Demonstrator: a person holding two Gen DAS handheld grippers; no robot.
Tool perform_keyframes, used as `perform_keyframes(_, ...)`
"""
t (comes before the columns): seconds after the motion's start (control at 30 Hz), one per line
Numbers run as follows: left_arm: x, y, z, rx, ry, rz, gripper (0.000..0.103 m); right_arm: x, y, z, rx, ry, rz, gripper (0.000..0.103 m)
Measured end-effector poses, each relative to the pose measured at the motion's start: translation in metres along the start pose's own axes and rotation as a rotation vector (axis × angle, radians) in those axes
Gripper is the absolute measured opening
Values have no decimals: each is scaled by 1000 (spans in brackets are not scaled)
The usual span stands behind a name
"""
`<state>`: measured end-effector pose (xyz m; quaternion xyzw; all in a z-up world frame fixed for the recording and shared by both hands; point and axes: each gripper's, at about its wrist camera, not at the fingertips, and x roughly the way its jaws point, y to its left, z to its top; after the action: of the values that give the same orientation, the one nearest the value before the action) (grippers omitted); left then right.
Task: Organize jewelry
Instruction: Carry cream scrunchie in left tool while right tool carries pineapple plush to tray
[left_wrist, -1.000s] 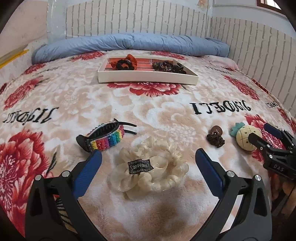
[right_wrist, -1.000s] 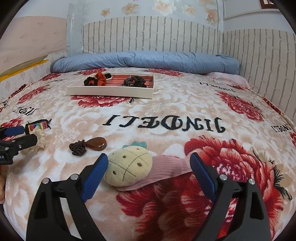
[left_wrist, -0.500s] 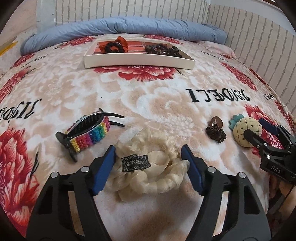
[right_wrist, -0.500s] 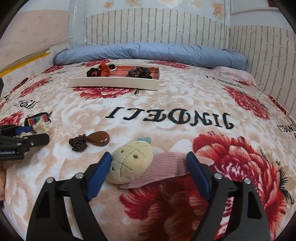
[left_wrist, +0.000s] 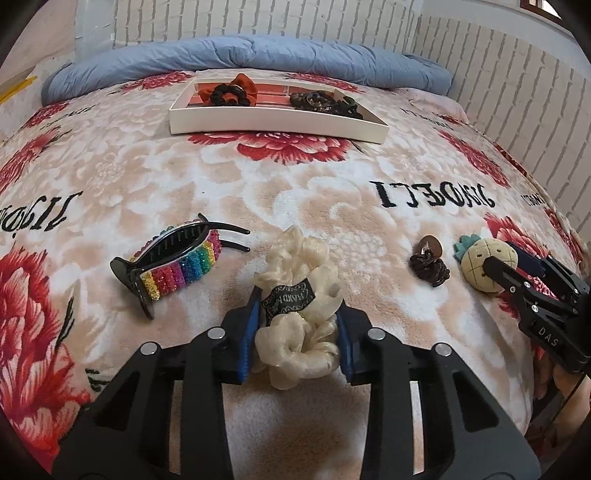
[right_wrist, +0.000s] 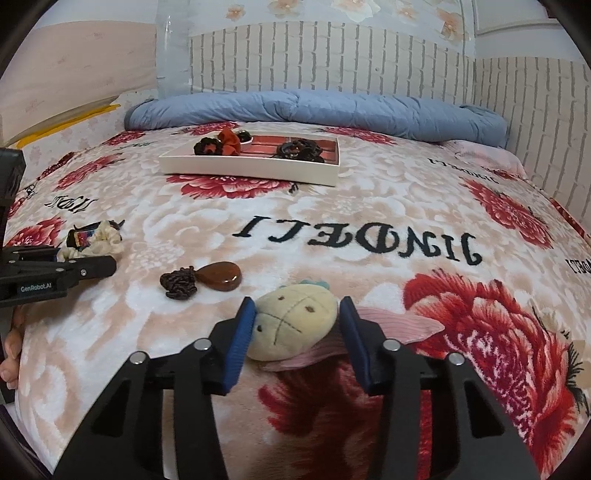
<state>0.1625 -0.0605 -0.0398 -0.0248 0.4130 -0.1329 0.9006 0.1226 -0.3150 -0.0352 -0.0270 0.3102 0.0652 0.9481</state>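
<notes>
On the bed, the left tool (left_wrist: 297, 325) is closing with its pads squeezing the cream scrunchie (left_wrist: 299, 295) between them, while the right tool (right_wrist: 297, 325) is closing against the pineapple plush clip (right_wrist: 291, 325) between its pads.

I can't make out the dark pieces in the tray (left_wrist: 277, 127), too small and tangled to name. My left gripper (left_wrist: 298, 328) hides the sides of the cream scrunchie (left_wrist: 299, 295), its jaws closing around it. My right gripper (right_wrist: 297, 332) covers part of the pink band behind the pineapple plush (right_wrist: 291, 325). In the right wrist view the rainbow clip (right_wrist: 83, 236) sits mostly behind the scrunchie
</notes>
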Motion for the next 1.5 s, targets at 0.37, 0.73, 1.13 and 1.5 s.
perform_keyframes(0.37, 0, 0, -1, -1, 1, -1, 32, 1, -2, 0, 9, 2, 20, 43)
perform_keyframes(0.73, -3, 3, 0, -14, -4, -18, 24, 0, 0, 0, 8, 0, 27, 39)
perform_keyframes(1.13, -23, -3, 8, 14, -44, -17, 24, -11, -4, 11, 52, -21, 37, 39)
perform_keyframes(1.5, -35, 3, 30, 31, -86, 27, 24, -18, -9, 46, 71, -54, 11, 39)
